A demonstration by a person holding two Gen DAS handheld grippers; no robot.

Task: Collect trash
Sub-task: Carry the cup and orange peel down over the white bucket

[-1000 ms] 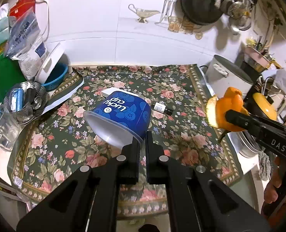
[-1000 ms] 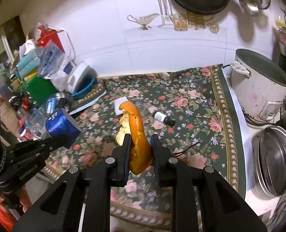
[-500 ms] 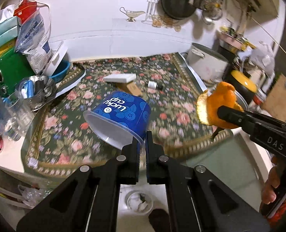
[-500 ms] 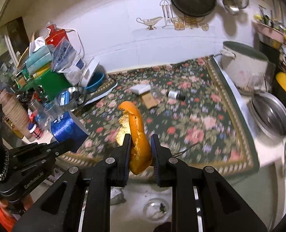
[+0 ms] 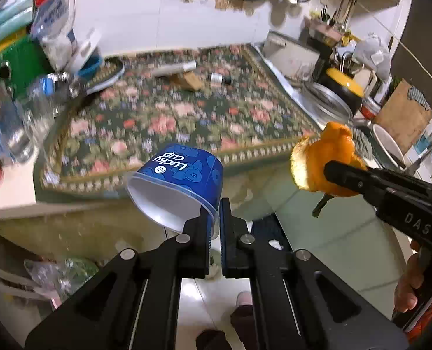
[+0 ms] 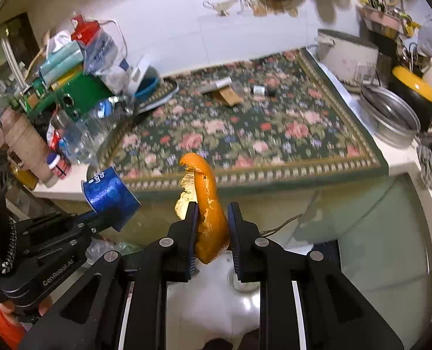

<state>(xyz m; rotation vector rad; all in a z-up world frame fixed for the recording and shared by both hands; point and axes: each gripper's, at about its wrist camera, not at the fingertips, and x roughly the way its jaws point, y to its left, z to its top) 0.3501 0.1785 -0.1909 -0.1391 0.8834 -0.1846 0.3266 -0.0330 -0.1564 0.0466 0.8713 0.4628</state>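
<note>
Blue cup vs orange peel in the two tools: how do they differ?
The blue cup is a rigid printed container, pinched by its rim in the left tool; the orange peel is a torn, curled scrap, clamped across its body in the right tool. The cup lies tipped, mouth toward the camera; the peel stands upright. Both are held off the counter, over the floor.

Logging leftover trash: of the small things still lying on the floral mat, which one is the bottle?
The small white bottle with the dark cap, lying on its side; the flat brown card and grey tube lie left of it.
</note>
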